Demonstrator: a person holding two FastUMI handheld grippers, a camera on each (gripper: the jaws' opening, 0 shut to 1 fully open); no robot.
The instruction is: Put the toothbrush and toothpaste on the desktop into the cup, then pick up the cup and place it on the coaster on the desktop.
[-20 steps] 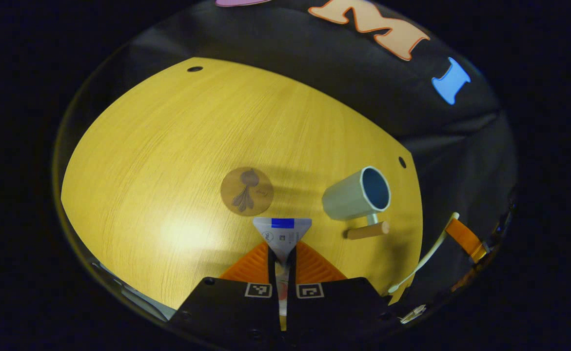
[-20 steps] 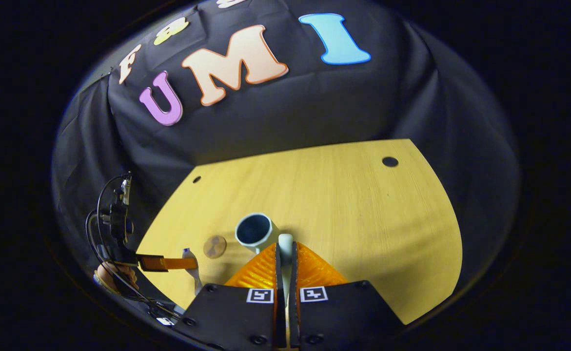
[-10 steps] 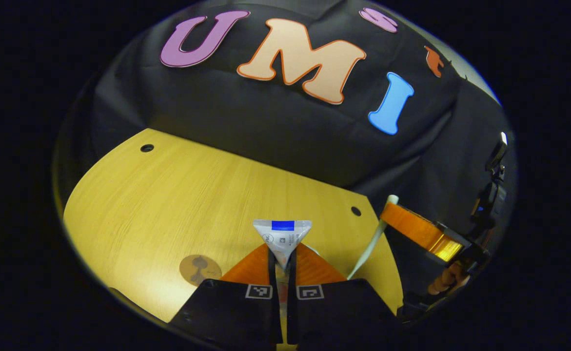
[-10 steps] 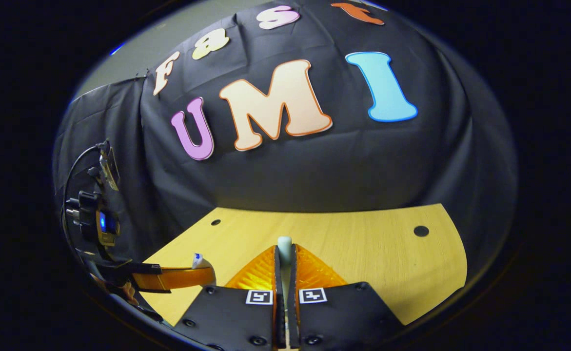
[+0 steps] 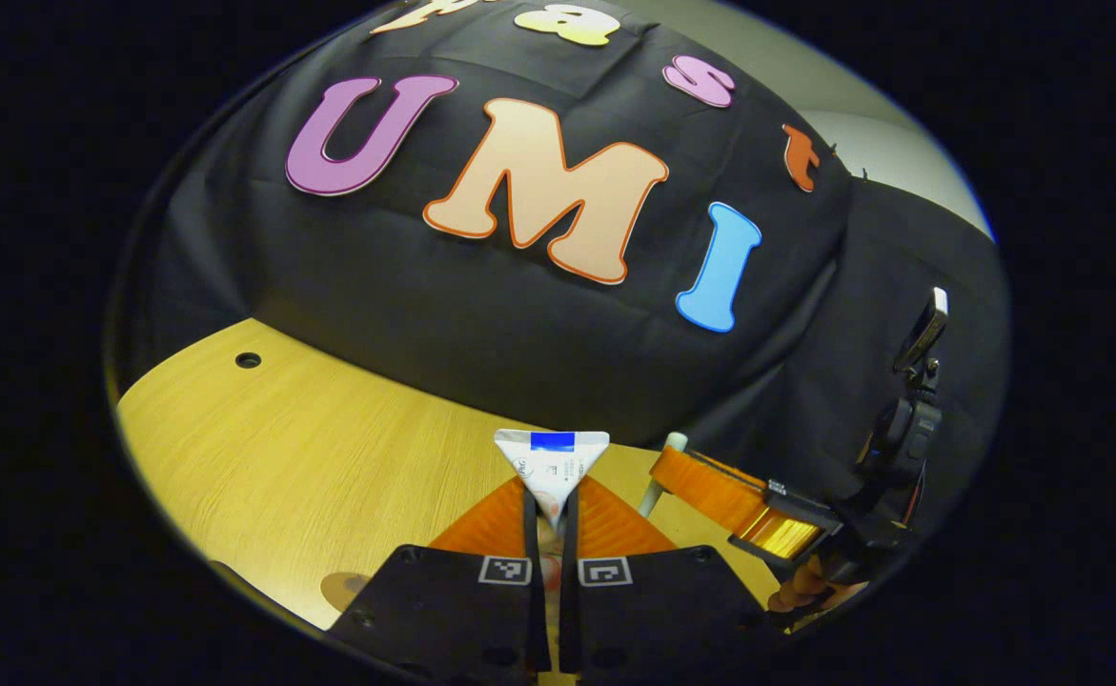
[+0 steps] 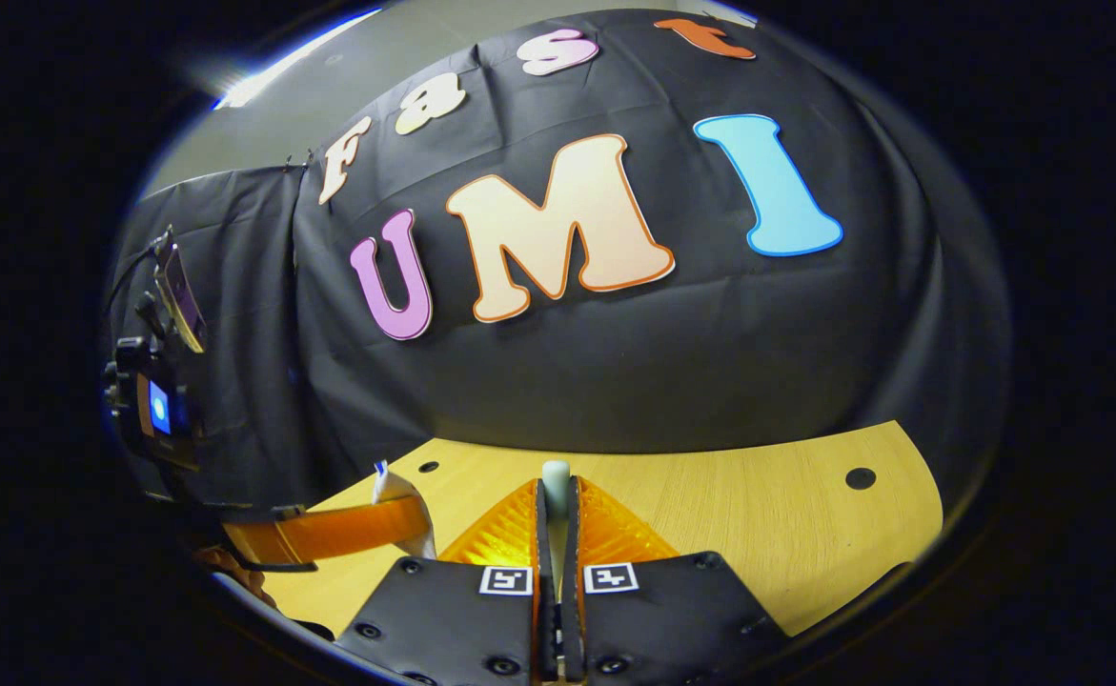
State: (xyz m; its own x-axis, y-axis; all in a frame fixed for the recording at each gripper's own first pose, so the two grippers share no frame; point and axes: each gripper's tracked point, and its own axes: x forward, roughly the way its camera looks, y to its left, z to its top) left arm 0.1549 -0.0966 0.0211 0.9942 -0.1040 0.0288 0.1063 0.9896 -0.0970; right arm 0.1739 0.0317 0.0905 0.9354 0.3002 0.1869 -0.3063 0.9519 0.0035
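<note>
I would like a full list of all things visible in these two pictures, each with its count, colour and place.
toothpaste tube: one, white with a blue band, held upright between the left gripper's fingers; seen also in the right gripper view.
toothbrush: one, pale white, its end sticking up between the right gripper's fingers; seen also in the left gripper view.
coaster: one, brown, round, on the desktop at the bottom left of the left gripper view, partly hidden.
desktop: one, yellow wood grain, with small dark holes.
booth wall: one, black cloth, behind the desktop.
left gripper: one, shut on the toothpaste tube.
right gripper: one, shut on the toothbrush.
hand: one, holding the right gripper from below.
</note>
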